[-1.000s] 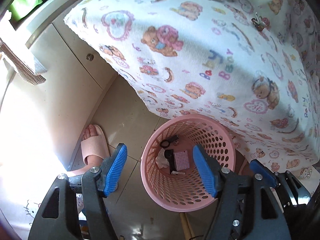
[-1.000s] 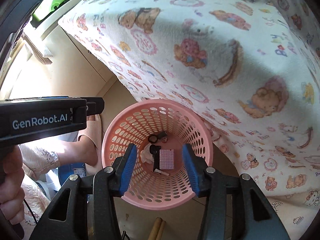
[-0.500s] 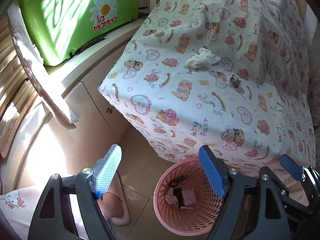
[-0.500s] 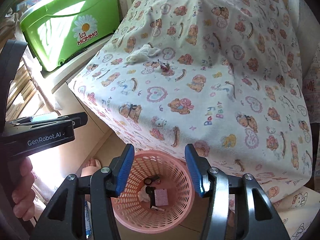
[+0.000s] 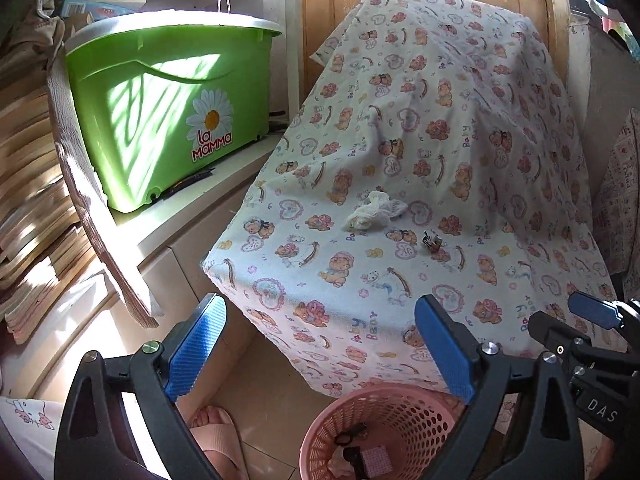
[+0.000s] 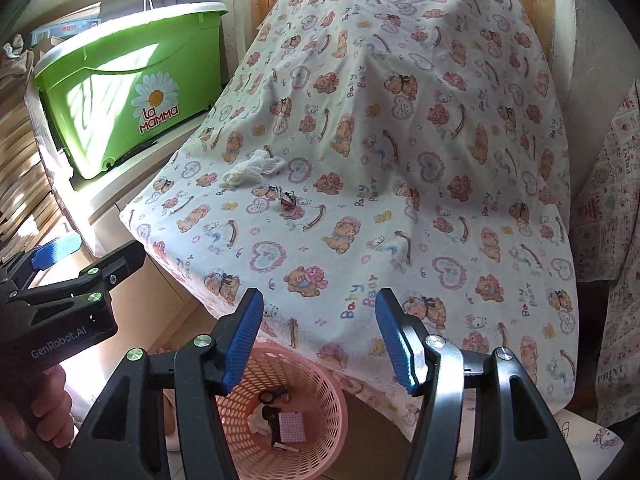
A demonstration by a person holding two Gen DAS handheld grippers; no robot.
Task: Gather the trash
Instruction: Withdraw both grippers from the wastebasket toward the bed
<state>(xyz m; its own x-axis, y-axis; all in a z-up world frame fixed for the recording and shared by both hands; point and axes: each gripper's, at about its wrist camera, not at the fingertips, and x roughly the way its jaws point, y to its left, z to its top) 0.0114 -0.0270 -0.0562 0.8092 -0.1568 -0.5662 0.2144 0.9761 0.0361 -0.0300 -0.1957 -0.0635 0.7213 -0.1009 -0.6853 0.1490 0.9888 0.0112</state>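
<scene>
**Inspector:** Ahead of both grippers, up on the bear-print cloth [image 6: 400, 184], two pieces of trash lie uncollected: a crumpled white tissue [image 6: 256, 168] and a small dark wrapper scrap [image 6: 287, 199]. Report the tools.

**Assistant:** The left gripper [image 5: 320, 352] is spread wide and holds nothing. The right gripper [image 6: 320, 340] is likewise parted, at a narrower gap, and empty. Both hang above the pink basket [image 6: 320, 416], which stands on the floor below the cloth's near edge and already contains several items.

**Inspector:** Position of the trash relative to the jaws?

**Assistant:** From the right gripper, the tissue is forward and to the left, well apart; the scrap sits just beside the tissue, nearer the gripper. From the left gripper, the tissue [image 5: 376, 212] is forward and slightly right, the scrap [image 5: 432, 240] beyond it to the right.

**Inspector:** Recommendation for the step?

**Assistant:** In my judgement, descend from above, bracket one piece squarely, and close on its bulk without pinching the cloth, which would drag. The scrap is small; it likely needs the fingertips centred closely. The green tub [image 5: 168, 112] to the left is not involved.
</scene>
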